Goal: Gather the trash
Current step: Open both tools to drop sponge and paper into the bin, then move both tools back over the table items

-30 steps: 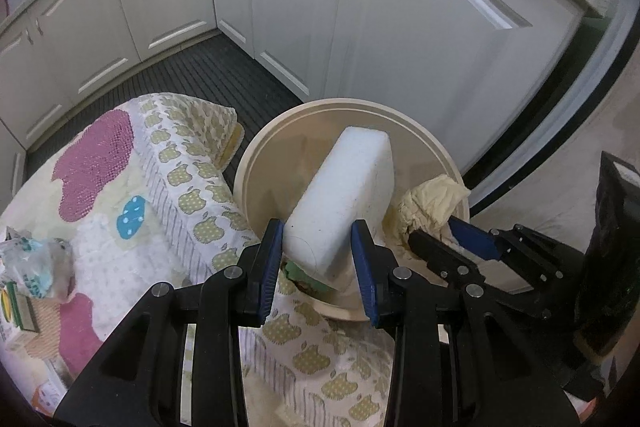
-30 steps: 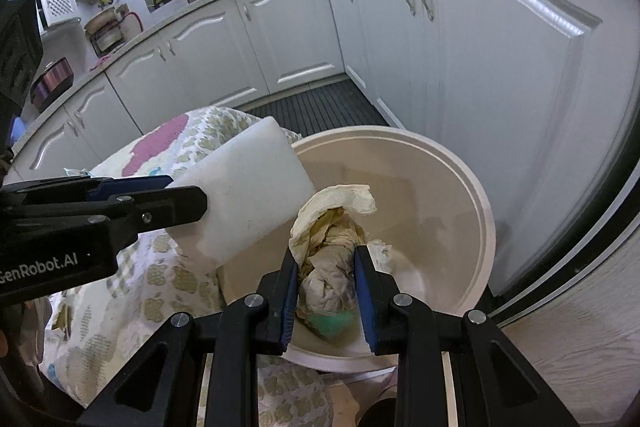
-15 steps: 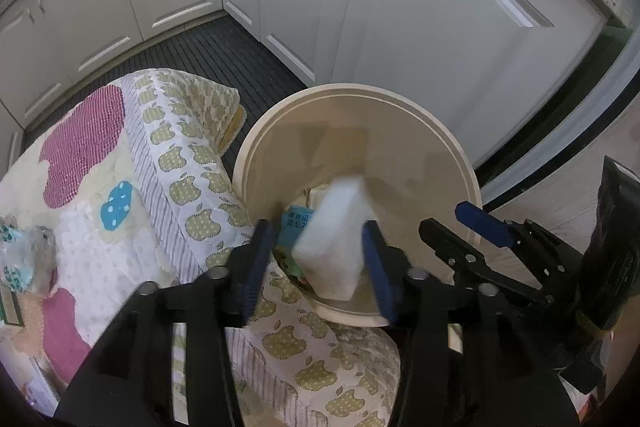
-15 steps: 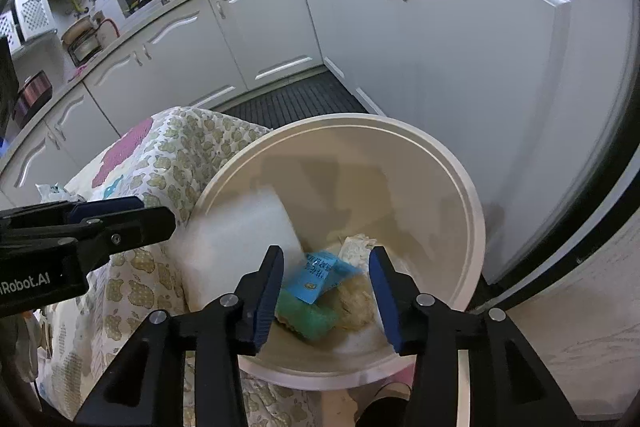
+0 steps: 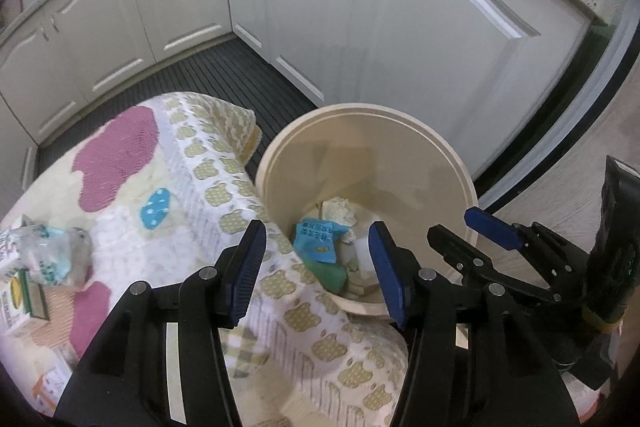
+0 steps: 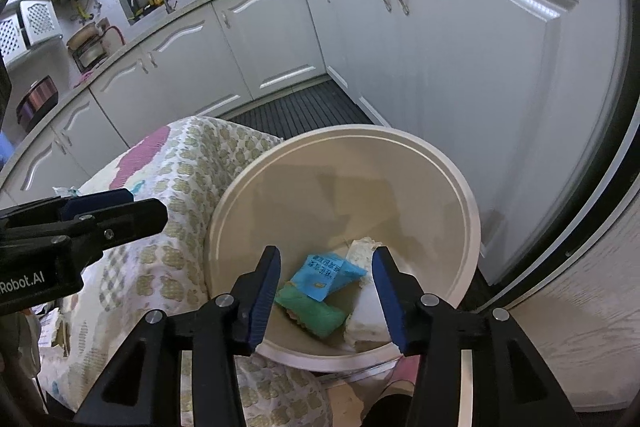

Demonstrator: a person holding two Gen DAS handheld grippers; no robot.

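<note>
A cream round bin (image 5: pixel 448 163) (image 6: pixel 460 195) stands on the floor beside a table with an apple-print cloth (image 5: pixel 200 183) (image 6: pixel 168 187). Inside lie a blue wrapper (image 5: pixel 318 239) (image 6: pixel 324 273), a green item (image 5: pixel 326 273) (image 6: pixel 310 309), a white foam block (image 6: pixel 366 315) and crumpled paper (image 5: pixel 338 211). My left gripper (image 5: pixel 316 267) is open and empty above the bin's near rim. My right gripper (image 6: pixel 326 291) is open and empty over the bin; it also shows in the left wrist view (image 5: pixel 468 231).
White kitchen cabinets (image 5: pixel 420 39) (image 6: pixel 460 67) curve behind the bin, with a dark ribbed mat (image 5: pixel 208 79) on the floor. On the table's left lie a crumpled plastic bag (image 5: pixel 52 259) and a small carton (image 5: pixel 16 303).
Both grippers opened. The white foam block fell from my left gripper and the crumpled paper from my right gripper into the bin. Both grippers have lifted back slightly.
</note>
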